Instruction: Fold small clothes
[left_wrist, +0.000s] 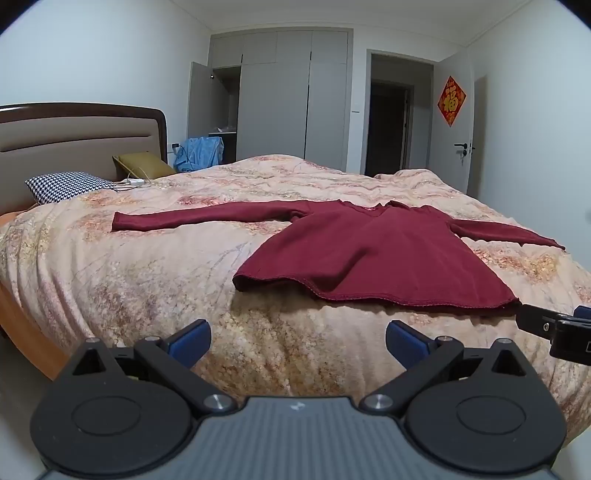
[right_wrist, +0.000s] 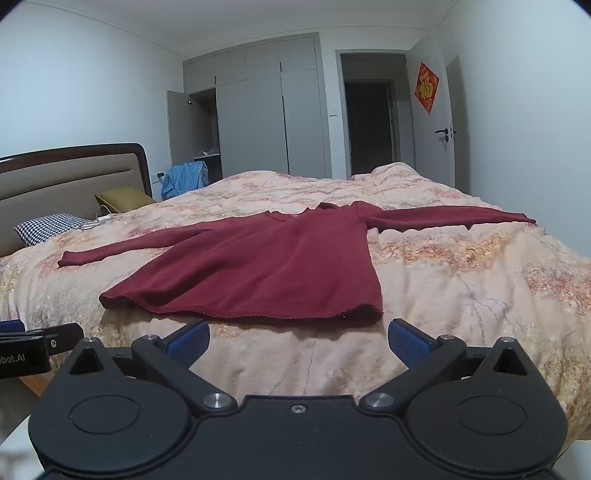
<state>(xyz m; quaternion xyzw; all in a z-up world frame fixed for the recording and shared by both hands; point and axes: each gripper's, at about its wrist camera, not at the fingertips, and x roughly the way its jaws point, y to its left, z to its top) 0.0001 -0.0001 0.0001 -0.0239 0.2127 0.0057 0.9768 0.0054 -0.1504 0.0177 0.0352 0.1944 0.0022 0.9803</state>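
- Zero folds so far: we see the red sweater (right_wrist: 258, 266) spread flat on the bed (right_wrist: 461, 295), sleeves out.
- We hold the left gripper (left_wrist: 297, 341) and right gripper (right_wrist: 297, 341) spread apart, empty, short of the hem.

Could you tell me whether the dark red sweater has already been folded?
No, the dark red sweater lies flat on the floral quilt with both sleeves spread out.
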